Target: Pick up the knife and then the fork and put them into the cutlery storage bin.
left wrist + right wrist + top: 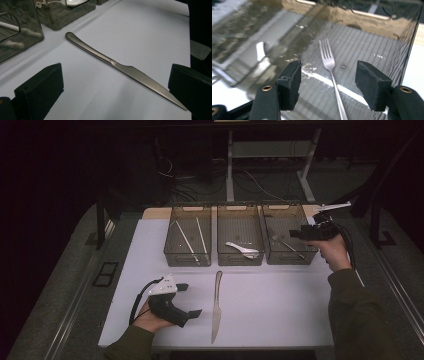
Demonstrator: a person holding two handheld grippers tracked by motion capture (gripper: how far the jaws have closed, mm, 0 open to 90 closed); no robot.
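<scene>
A steel table knife [216,307] lies lengthwise on the white mat, handle toward the bins. My left gripper [192,300] rests just left of it, low over the mat, with its jaws open. In the left gripper view the knife [120,67] runs slantwise between the wide jaws of my left gripper [115,75], untouched. My right gripper [300,234] hovers over the right-hand clear bin [291,261]. In the right gripper view a steel fork [329,65] lies on the ribbed bin floor, below the open jaws of my right gripper [328,72], clear of both.
Three clear bins stand in a row at the back of the mat. The left bin [186,259] holds two thin sticks, and the middle bin [240,261] holds a white spoon [243,250]. Table legs and cables lie on the dark floor beyond.
</scene>
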